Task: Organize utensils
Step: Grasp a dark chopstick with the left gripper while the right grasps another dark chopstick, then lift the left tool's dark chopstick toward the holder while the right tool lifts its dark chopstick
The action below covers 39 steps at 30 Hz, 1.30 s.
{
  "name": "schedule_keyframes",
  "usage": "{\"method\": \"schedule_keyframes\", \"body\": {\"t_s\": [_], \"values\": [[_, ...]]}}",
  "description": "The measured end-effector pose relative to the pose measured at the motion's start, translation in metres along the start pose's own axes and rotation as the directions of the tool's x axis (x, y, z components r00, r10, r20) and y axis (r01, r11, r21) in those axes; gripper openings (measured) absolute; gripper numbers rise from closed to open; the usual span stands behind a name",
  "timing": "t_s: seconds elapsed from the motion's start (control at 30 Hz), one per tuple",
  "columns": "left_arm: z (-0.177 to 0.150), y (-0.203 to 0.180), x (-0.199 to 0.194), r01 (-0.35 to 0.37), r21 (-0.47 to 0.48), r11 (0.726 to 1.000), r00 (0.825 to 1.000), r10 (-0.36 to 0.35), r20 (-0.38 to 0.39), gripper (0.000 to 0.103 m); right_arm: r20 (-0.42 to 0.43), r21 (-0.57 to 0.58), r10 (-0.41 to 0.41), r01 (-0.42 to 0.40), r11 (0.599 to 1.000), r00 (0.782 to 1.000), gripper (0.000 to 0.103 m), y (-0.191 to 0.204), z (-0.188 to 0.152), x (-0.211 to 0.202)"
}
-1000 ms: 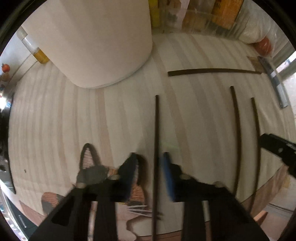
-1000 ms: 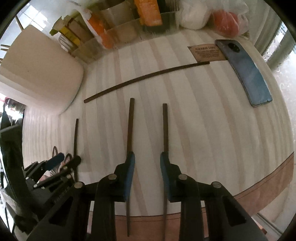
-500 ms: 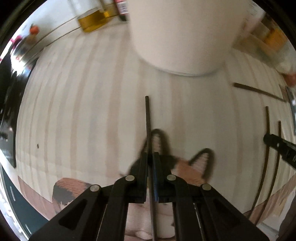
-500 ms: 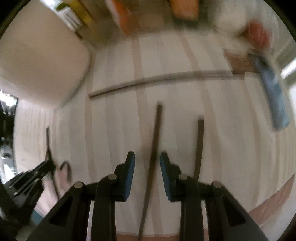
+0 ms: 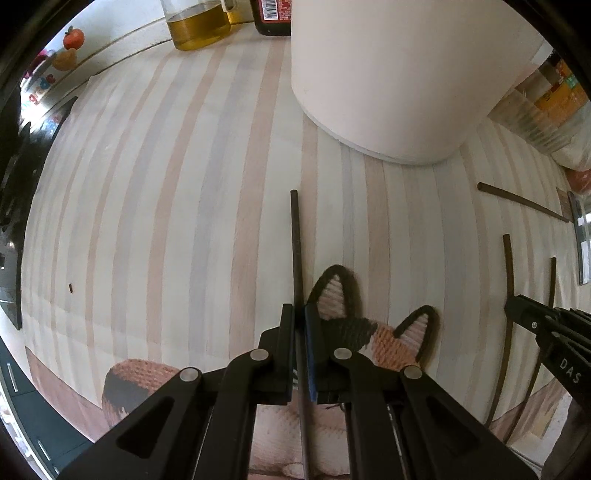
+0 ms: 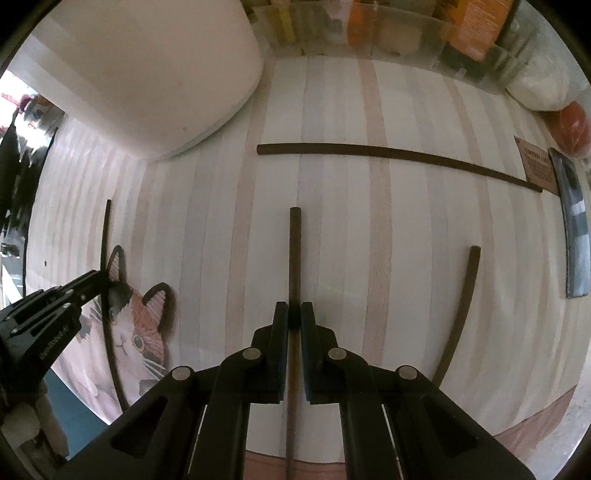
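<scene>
Clamping: left gripper (image 5: 300, 317) on thin chopstick (image 5: 295, 240); right gripper (image 6: 294, 314) on thick chopstick (image 6: 295, 251).

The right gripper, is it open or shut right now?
Shut. In the right wrist view the right gripper has its blue pads pressed against a dark chopstick that runs between them over the striped table.

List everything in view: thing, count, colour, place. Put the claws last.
chopsticks: four, dark brown; one in each claw, one lying crosswise farther back, one loose on the right
cat-face mat: one, orange, black and white; table's near left edge
white container: one, behind the mat
oil jug: one, amber, far left
phone: one, blue-grey, far right
striped table: one, pale
left claw: black, shut on a chopstick
right claw: black, shut on a chopstick
</scene>
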<state>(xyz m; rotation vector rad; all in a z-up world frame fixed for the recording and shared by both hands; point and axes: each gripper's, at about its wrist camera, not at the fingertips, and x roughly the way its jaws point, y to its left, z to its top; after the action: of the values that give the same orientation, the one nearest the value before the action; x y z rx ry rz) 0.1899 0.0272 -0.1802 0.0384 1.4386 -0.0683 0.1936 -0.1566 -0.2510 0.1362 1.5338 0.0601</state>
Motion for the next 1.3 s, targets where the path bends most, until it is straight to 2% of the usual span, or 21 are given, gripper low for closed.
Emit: {"method": "schedule_keyframes", "body": {"t_s": [0.2, 0.43, 0.67, 0.8, 1.1, 1.2, 1.3], "values": [[0.013, 0.008, 0.015, 0.008, 0.003, 1.000, 1.000, -0.008, -0.005, 0.004, -0.027, 0.012, -0.003, 0.003, 1.000, 1.000, 0.007, 0.006, 0.013, 0.002], [0.017, 0.012, 0.028, 0.009, 0.009, 1.000, 1.000, -0.009, -0.009, 0.004, -0.026, 0.034, 0.002, -0.001, 0.999, 1.000, 0.007, -0.006, 0.023, 0.003], [0.018, 0.017, 0.032, 0.023, 0.010, 1.000, 1.000, -0.023, 0.002, 0.005, -0.021, 0.034, -0.002, 0.003, 0.999, 1.000, 0.007, -0.009, 0.018, 0.008], [0.015, 0.015, 0.033, 0.005, 0.030, 1.000, 1.000, -0.006, 0.017, 0.005, -0.002, 0.050, 0.009, -0.009, 0.999, 1.000, 0.006, -0.011, 0.014, 0.007], [0.016, 0.010, 0.036, 0.003, 0.038, 0.999, 1.000, -0.003, 0.015, 0.003, -0.002, 0.029, -0.024, 0.024, 0.999, 1.000, 0.006, -0.005, 0.008, 0.005], [0.018, 0.011, 0.032, 0.000, 0.032, 0.999, 1.000, -0.001, 0.024, 0.003, 0.002, 0.044, -0.009, 0.009, 0.999, 1.000, 0.006, -0.005, 0.007, 0.005], [0.018, 0.011, 0.021, 0.002, 0.043, 0.999, 0.999, -0.005, 0.053, 0.003, 0.017, 0.078, 0.042, -0.043, 0.996, 0.999, 0.006, -0.012, 0.005, 0.004]]}}
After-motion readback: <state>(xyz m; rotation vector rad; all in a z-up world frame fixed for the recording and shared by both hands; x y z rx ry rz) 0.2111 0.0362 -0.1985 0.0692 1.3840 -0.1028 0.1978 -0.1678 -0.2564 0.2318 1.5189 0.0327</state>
